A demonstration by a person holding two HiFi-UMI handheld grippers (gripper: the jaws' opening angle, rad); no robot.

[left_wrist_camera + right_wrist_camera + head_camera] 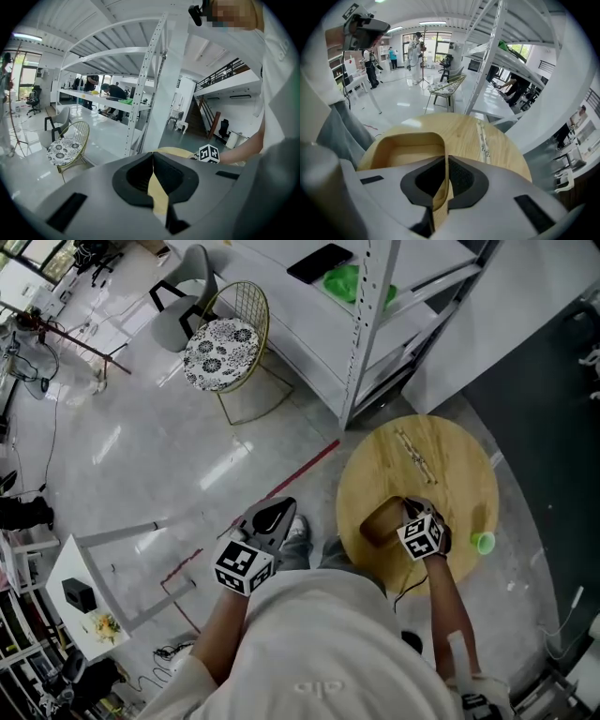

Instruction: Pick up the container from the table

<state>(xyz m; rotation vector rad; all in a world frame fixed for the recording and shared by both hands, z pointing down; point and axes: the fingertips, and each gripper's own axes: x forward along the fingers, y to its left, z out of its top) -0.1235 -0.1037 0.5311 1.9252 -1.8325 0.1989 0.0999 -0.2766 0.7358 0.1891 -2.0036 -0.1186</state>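
The container [381,522] is a shallow light-wood tray on the near left part of the round wooden table [450,470]. My right gripper [410,510] points steeply down at its right wall. In the right gripper view the tray [410,147] lies just ahead, and its thin right wall runs between the pads, with the right gripper [442,183] shut on it. My left gripper [272,517] hangs over the floor to the left of the table, away from the tray. In the left gripper view the left gripper [153,177] has its jaws together with nothing held.
A small green cup [483,542] stands at the table's right edge. A thin pale strip [413,454] lies across the table's far side. A white shelf rack [375,324] rises behind the table. A wire chair with a patterned cushion [221,351] stands at the far left.
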